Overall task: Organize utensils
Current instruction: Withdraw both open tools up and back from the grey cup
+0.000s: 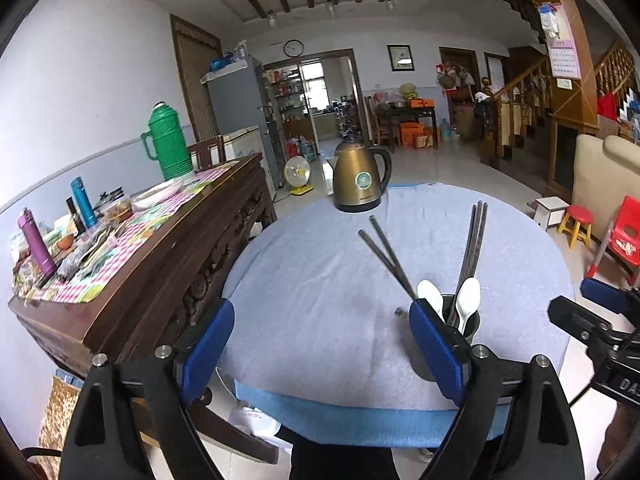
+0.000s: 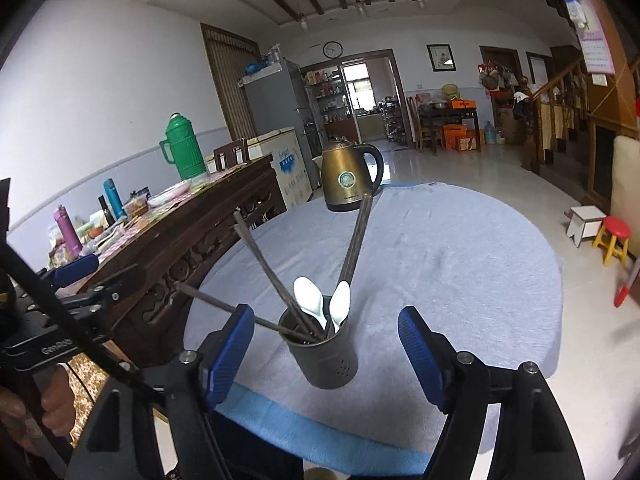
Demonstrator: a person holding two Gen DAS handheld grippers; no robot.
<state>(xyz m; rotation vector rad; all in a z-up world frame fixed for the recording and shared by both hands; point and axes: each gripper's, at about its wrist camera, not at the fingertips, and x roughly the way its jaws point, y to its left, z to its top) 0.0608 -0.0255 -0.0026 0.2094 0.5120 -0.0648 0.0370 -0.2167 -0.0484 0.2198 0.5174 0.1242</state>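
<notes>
the metal utensil cup (image 2: 326, 354) stands upright near the front edge of the round table (image 2: 460, 264), which is covered in a pale blue cloth. inside it are 2 white spoons (image 2: 310, 300) with bowls up, and several dark chopsticks (image 2: 356, 240) that fan out: one bundle leans far and right toward the bronze kettle (image 2: 348, 180), the others lean left, one of them low and almost level.

the right gripper (image 2: 326, 354) is held level just above the near table edge, pointing across the table. its blue pads (image 2: 226, 354) stand wide apart on either side of the cup and touch nothing; the cup sits between them, free. the low chopstick passes just by the left pad.

the left gripper (image 1: 322, 342) is also held level, a little to the left of the cup, its jaws spread wide over bare cloth and empty. its right pad (image 1: 436, 344) sits in front of the cup (image 1: 466, 322) in the left wrist view and hides part of it; contact cannot be told there. at the left edge of the right wrist view a hand (image 2: 52, 404) grips the handle of the left gripper.

a dark wooden sideboard (image 1: 168, 264) with a green thermos (image 1: 168, 142) stands to the left of the table.
</notes>
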